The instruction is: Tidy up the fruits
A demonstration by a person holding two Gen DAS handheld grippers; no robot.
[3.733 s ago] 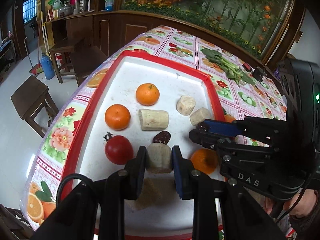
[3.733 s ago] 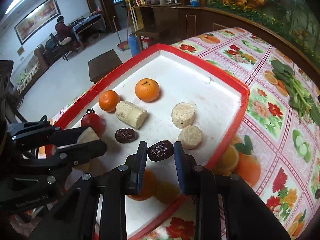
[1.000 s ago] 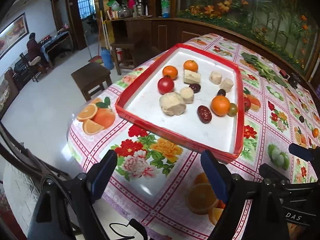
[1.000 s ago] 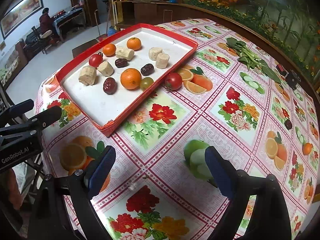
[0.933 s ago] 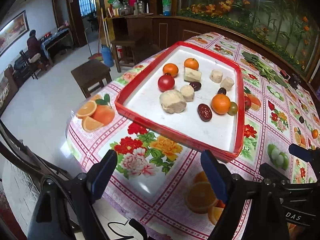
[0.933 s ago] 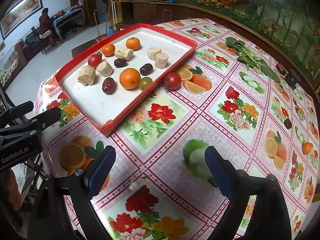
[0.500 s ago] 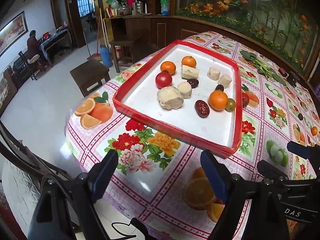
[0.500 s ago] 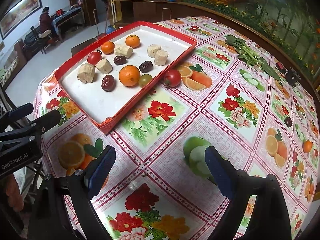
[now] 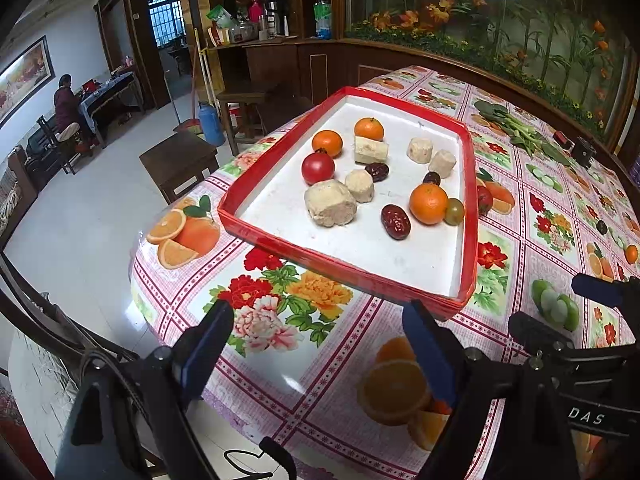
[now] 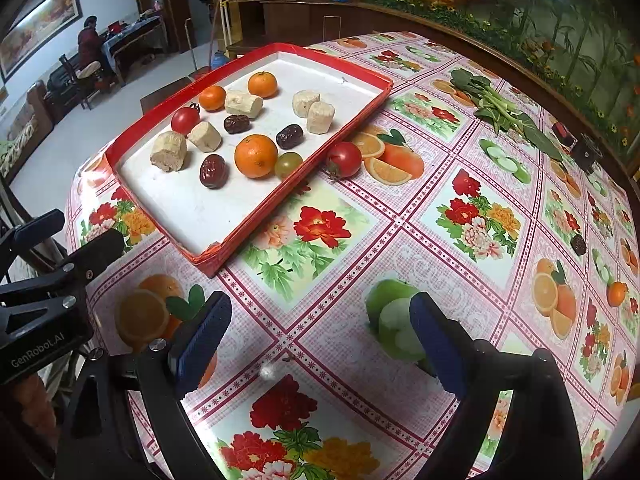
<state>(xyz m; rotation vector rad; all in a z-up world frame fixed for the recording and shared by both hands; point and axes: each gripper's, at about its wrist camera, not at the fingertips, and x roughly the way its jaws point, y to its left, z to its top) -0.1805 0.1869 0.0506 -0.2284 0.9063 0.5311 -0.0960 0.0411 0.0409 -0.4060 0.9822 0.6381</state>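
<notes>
Flowered tablecloth [image 10: 400,240] lies under both empty, wide-open claws, left gripper [image 9: 320,344] and right gripper [image 10: 320,336]; next, likely fetching the stray tomato [image 10: 343,159] at 3 o'clock of the red tray [image 10: 280,196].

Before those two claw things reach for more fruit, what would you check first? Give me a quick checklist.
1. Left gripper empty, jaws wide: ok.
2. Right gripper empty, jaws wide: ok.
3. All fruit inside the red tray: not ok; a red tomato lies on the tablecloth against the tray's outer wall.
4. Free space in the tray near that tomato: ok.
5. Stray small dark fruit far out on the cloth: not ok.
</notes>
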